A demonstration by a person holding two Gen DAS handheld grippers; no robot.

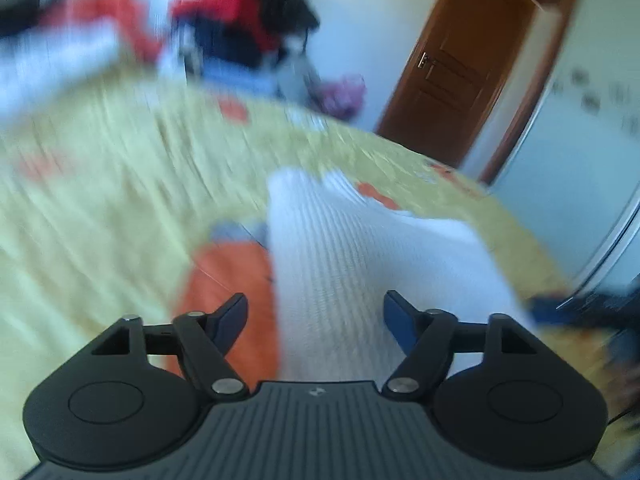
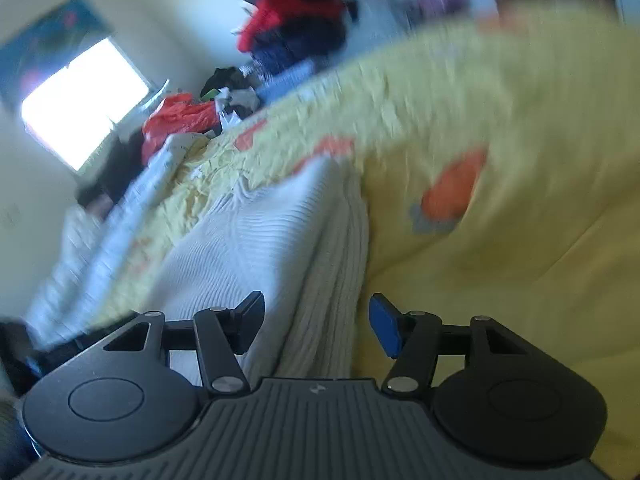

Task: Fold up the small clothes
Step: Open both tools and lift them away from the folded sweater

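Note:
A white ribbed knit garment (image 1: pixel 360 264) lies on a yellow bedspread (image 1: pixel 120 200) with orange patches. My left gripper (image 1: pixel 316 316) is open, its fingers on either side of the garment's near part, holding nothing. In the right wrist view the same white garment (image 2: pixel 280 248) lies flat with a folded edge running toward the camera. My right gripper (image 2: pixel 316 320) is open over that edge, holding nothing. Both views are motion-blurred.
A heap of red, black and blue clothes (image 1: pixel 256 28) sits past the far side of the bed. A brown wooden door (image 1: pixel 460 68) stands at the right. A bright window (image 2: pixel 84 100) and an orange bag (image 2: pixel 176 120) show beyond the bed.

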